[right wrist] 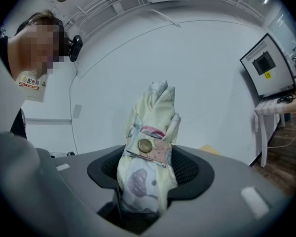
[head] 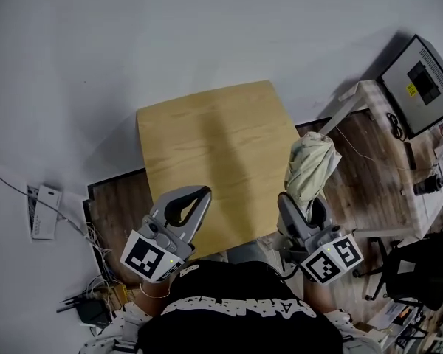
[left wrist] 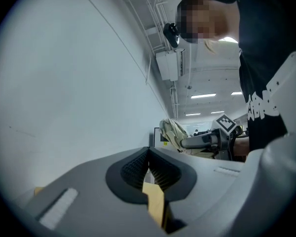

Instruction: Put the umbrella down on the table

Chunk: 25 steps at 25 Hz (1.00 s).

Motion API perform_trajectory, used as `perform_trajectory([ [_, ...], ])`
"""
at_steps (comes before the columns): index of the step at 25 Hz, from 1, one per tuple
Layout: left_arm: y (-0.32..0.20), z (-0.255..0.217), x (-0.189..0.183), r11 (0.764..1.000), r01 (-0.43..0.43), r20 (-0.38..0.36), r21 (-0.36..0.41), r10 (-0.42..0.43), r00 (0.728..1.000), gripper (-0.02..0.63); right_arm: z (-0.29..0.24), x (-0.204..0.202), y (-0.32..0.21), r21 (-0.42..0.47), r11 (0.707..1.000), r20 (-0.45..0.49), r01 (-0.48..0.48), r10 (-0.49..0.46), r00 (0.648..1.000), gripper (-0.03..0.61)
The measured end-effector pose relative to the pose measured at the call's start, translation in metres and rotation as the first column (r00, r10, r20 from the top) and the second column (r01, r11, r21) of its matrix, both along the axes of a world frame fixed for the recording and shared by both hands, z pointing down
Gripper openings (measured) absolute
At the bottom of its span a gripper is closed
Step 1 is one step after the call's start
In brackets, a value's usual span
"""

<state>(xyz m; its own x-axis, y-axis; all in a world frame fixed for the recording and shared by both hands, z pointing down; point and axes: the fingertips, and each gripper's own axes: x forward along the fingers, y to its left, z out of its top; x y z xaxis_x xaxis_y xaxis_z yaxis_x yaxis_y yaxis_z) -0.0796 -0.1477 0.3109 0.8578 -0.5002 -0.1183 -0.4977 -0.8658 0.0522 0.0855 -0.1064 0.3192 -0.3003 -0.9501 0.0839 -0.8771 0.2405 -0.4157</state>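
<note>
The right gripper [head: 304,202] has its jaws clenched on the lower part of a folded umbrella [head: 310,167], which stands up out of them, pale cream with faint coloured print, leaning slightly to the far side. It is held in the air at the near right edge of the light wooden table [head: 207,142], not resting on the top. In the right gripper view a fabric strap [right wrist: 149,149] wraps the bundle just above the jaws, fastened by a round brass snap button [right wrist: 145,145] whose stamping is too small to read. The left gripper [head: 201,195] hovers over the near left part of the table, its jaws pressed together with nothing between them; its own view shows the ribbed pads meeting. Each gripper carries a cube of black and white square markers. At the far right a monitor [head: 421,82] stands on a white desk [head: 369,98]; a small yellow sticker [head: 411,89] sits on its screen, the print illegible. The person's black shirt [head: 236,308] bears white lettering across it that cannot be made out
</note>
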Motion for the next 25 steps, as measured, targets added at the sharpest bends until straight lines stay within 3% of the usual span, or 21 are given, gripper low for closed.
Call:
perform_trajectory([
  [14, -0.057, 0.021, 0.024, 0.992, 0.115, 0.036, -0.053, -0.114, 0.993, -0.003, 0.042, 0.026, -0.073, -0.114, 0.988, 0.011, 0.101, -0.101, 0.995, 0.268],
  [25, -0.08, 0.045, 0.031, 0.981, 0.156, 0.123, -0.113, -0.142, 0.982, -0.002, 0.08, 0.029, -0.114, -0.193, 0.968, 0.019, 0.159, -0.158, 0.987, 0.268],
])
